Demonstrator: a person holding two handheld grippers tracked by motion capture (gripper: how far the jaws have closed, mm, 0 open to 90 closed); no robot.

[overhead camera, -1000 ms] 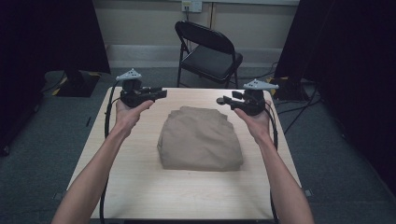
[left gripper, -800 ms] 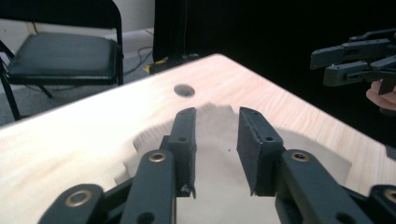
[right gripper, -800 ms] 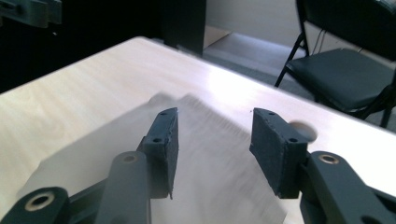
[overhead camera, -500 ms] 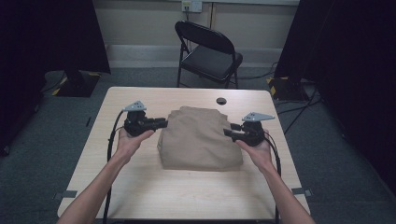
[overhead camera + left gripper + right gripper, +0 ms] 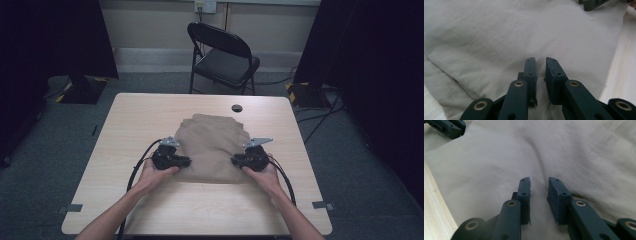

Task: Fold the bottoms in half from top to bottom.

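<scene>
On the table (image 5: pixel 150 120), cloth (image 5: pixel 212 145) lengthwise front-to-back.

We see a tan folded cloth (image 5: pixel 212 147) lying flat, softly wrinkled. It sits between the left gripper (image 5: pixel 187 161) and the right gripper (image 5: pixel 234 161), under their tips.

Bare table (image 5: pixel 150 115) is left open on both sides of the folded cloth (image 5: pixel 212 145) and along the near edge. Behind it, only a small dark hole (image 5: pixel 236 108) is met; the chair (image 5: pixel 225 55) stands clear beyond the far edge.
</scene>
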